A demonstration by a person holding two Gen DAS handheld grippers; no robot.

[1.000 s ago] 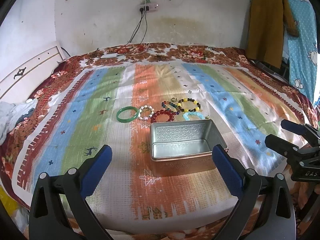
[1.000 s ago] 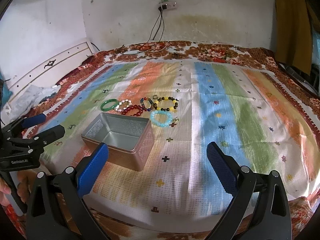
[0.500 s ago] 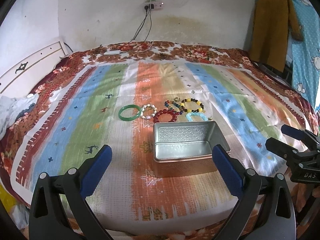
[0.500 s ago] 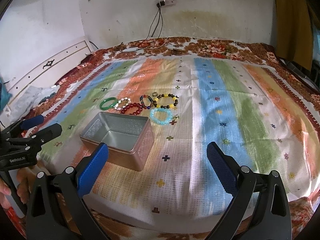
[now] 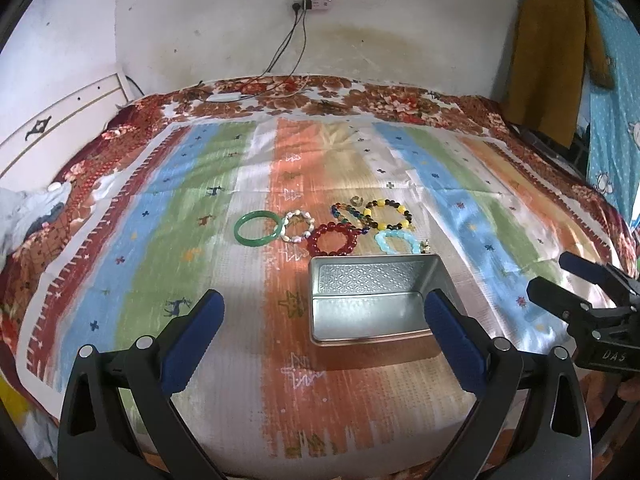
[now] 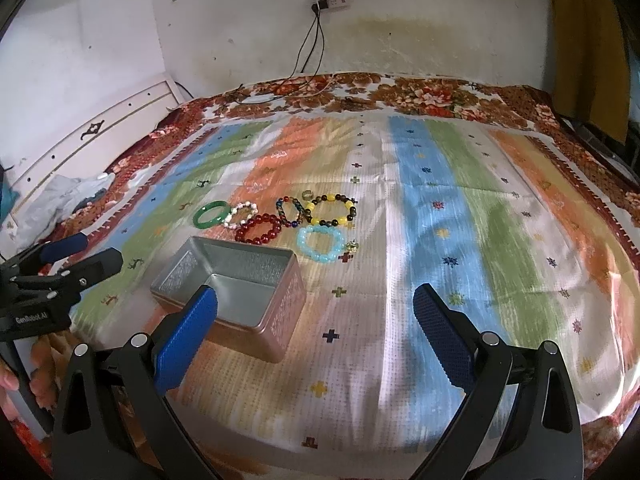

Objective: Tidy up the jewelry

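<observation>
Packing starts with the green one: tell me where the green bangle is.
The green bangle lies flat on the bedspread, leftmost in the bracelet row, touching the white bracelet, beyond the tin's far-left corner.

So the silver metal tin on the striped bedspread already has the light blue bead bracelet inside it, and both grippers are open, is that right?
Not quite. The silver metal tin is empty; the light blue bead bracelet lies on the striped bedspread just beyond it, as the right wrist view shows. The left gripper and right gripper are indeed both open.
</observation>
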